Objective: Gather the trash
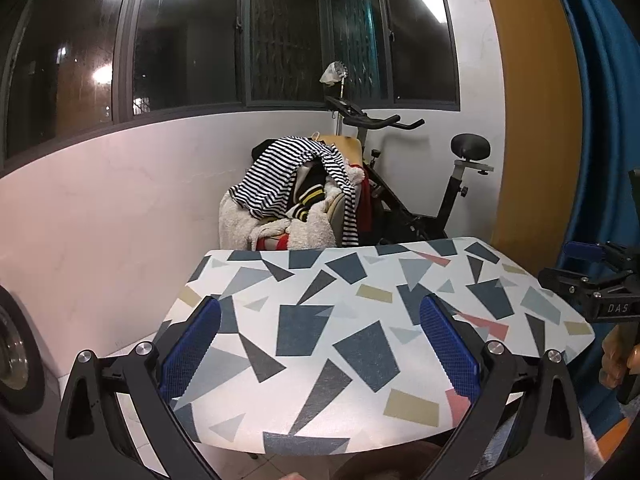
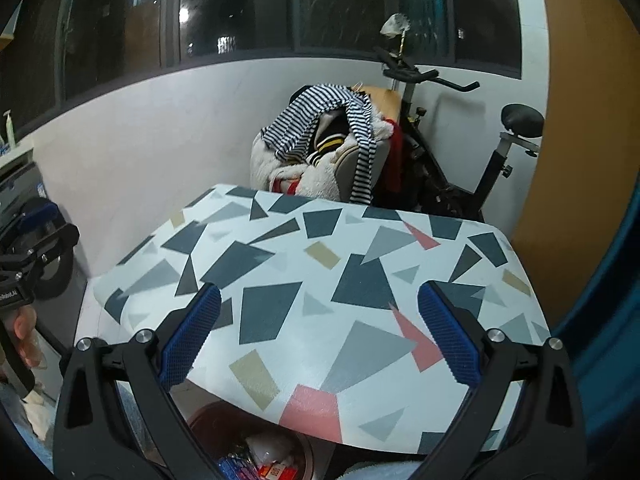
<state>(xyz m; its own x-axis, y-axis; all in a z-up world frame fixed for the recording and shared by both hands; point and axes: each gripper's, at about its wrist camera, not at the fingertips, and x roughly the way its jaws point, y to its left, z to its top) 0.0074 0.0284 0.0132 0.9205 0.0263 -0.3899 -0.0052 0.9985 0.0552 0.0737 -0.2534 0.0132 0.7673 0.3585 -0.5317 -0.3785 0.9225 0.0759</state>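
A table (image 1: pixel 360 340) with a white top and grey, blue, pink and tan shapes fills both views (image 2: pixel 320 280); I see no trash on it. My left gripper (image 1: pixel 320 312) is open and empty above its near edge. My right gripper (image 2: pixel 320 300) is open and empty above the near edge too. A dark red bin (image 2: pixel 256 444) holding wrappers and white paper sits under the table's near edge, below the right gripper. The right gripper also shows at the right edge of the left wrist view (image 1: pixel 600 284), and the left gripper at the left edge of the right wrist view (image 2: pixel 32 256).
A chair piled with clothes, with a striped shirt (image 1: pixel 288 172) on top, stands behind the table. An exercise bike (image 1: pixel 420 184) is in the corner. A washing machine (image 1: pixel 16 356) is on the left, a blue curtain (image 1: pixel 600 120) on the right.
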